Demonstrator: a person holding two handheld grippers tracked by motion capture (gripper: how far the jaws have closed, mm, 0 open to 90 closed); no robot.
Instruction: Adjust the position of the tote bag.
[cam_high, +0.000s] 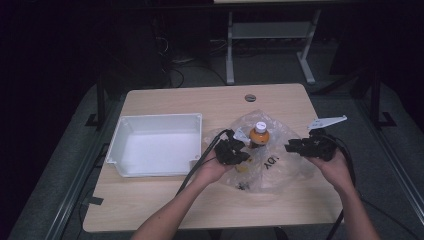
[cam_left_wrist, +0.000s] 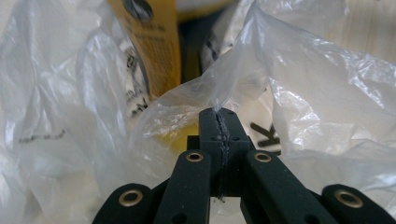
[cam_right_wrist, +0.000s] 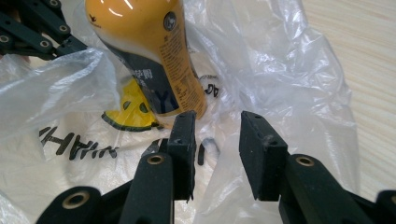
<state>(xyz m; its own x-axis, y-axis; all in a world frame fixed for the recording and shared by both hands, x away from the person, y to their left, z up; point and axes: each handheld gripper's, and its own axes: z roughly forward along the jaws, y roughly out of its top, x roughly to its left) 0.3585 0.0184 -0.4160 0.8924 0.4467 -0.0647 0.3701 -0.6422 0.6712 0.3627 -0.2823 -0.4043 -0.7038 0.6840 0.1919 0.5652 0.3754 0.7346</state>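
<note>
An orange drink bottle (cam_high: 259, 135) with a white cap stands upright inside a crumpled clear plastic bag (cam_high: 274, 167) near the table's middle. My left gripper (cam_high: 244, 152) is at the bottle's left. In its own view the left gripper (cam_left_wrist: 219, 116) is shut on a fold of the bag (cam_left_wrist: 303, 84), with the bottle (cam_left_wrist: 154, 51) just behind. My right gripper (cam_high: 291, 147) is at the bag's right side. In the right gripper view its jaws (cam_right_wrist: 217, 135) stand apart, with loose bag film (cam_right_wrist: 280, 70) between them and the bottle (cam_right_wrist: 154, 60) beyond.
A white, empty rectangular tray (cam_high: 160, 118) lies on the left half of the wooden table (cam_high: 165, 200). A round cable hole (cam_high: 250, 97) sits near the far edge. Black cables trail from both grippers toward the near edge. Desk legs stand beyond the table.
</note>
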